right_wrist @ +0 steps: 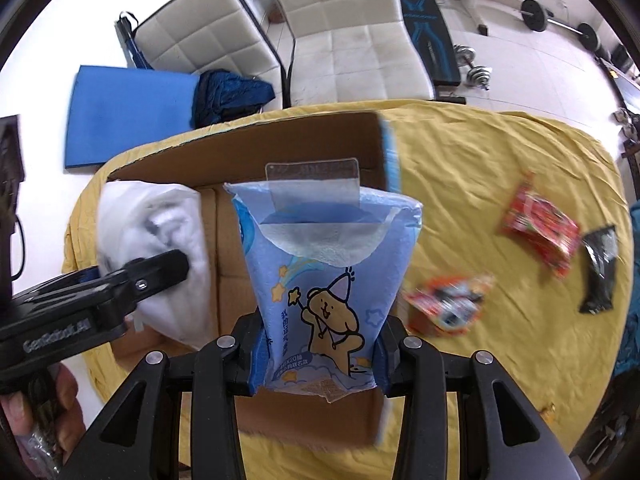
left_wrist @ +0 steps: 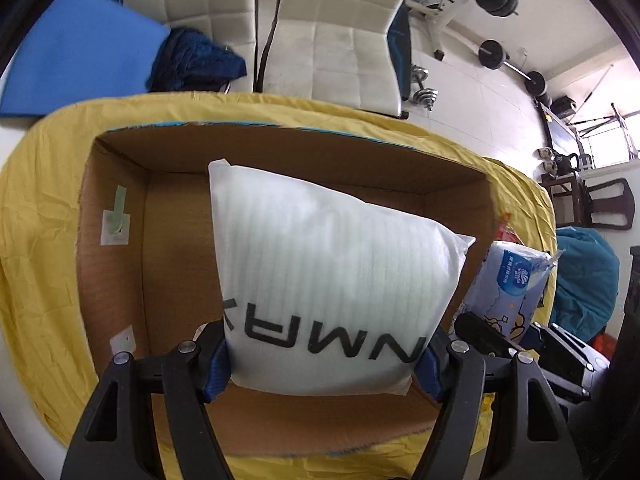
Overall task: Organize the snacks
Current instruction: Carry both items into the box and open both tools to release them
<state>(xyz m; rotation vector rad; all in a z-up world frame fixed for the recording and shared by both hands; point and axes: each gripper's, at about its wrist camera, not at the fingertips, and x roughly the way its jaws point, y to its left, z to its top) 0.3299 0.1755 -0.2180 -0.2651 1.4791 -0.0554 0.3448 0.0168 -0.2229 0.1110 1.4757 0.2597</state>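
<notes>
Between the fingers of the left gripper (left_wrist: pixel 326 354) sat a white puffy pack (left_wrist: pixel 328 276) with black lettering, pinched at its lower edge by the blue pads (left_wrist: pixel 218 372) and rising straight ahead of them, so these tongs were clamped on it. Ahead of and beneath that pack lay the open cardboard box (left_wrist: pixel 120 264), its brown floor and walls showing around the pack; whether the pack touched the floor could not be told. Just right of the left gripper, the blue tissue pack (left_wrist: pixel 508 284) showed beside the box's right wall. From the right wrist view, the right gripper (right_wrist: pixel 318 354) was closed on that same blue tissue pack (right_wrist: pixel 324 280), printed with a cartoon bear, gripped near its bottom and standing up ahead of the fingers over the cardboard box (right_wrist: pixel 248 152). To the left of these tongs, the white puffy pack (right_wrist: pixel 160 248) lay within the box's left part, with the left gripper (right_wrist: pixel 160 276) against it and a hand (right_wrist: pixel 44 412) behind it. To the right of the right gripper, on the yellow cloth (right_wrist: pixel 500 148), lay an orange snack packet (right_wrist: pixel 444 304) close by, a red snack packet (right_wrist: pixel 540 228) farther off, and a black packet (right_wrist: pixel 600 268) beyond that, all outside the box.
</notes>
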